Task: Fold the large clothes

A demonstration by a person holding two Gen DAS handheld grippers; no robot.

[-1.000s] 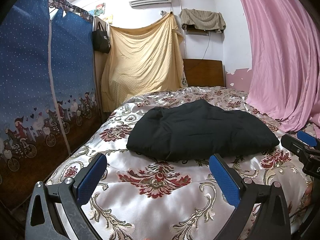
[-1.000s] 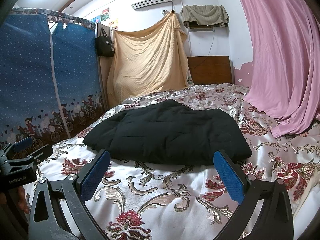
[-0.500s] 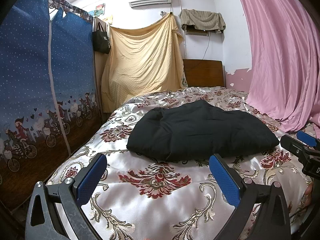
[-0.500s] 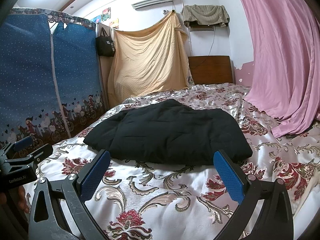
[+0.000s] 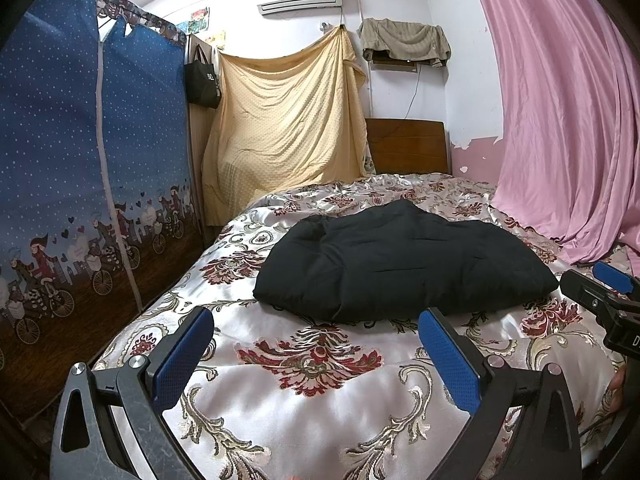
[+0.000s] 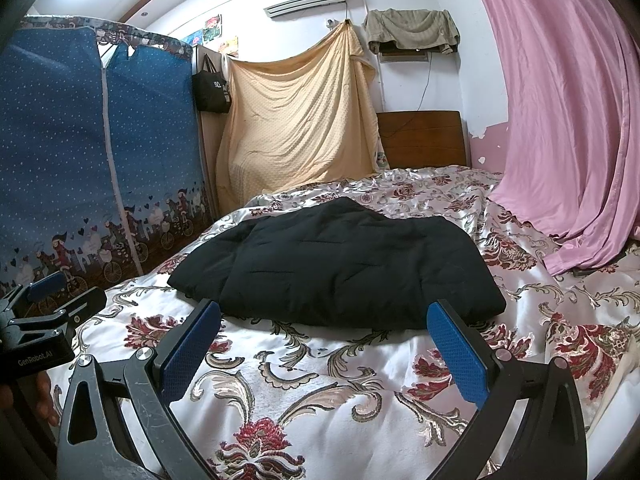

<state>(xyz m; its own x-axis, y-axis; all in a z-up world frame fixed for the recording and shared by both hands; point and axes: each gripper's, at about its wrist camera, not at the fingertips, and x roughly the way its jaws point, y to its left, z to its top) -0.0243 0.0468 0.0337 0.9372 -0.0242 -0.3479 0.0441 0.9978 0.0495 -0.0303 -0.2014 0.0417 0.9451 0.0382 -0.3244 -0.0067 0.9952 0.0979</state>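
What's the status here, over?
Left gripper open, empty. Right gripper open, empty. Black padded garment lies folded on the bedspread, untouched. Nothing in the way.

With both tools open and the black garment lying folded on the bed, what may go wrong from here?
1. The black garment looks thick and puffy; the fold may spring open, or a tool may pinch only the top layer.
2. The bedspread is glossy satin, so the bundle might slide, or a tool could catch the cover as well.
3. The left tool and right tool are close together and may collide.
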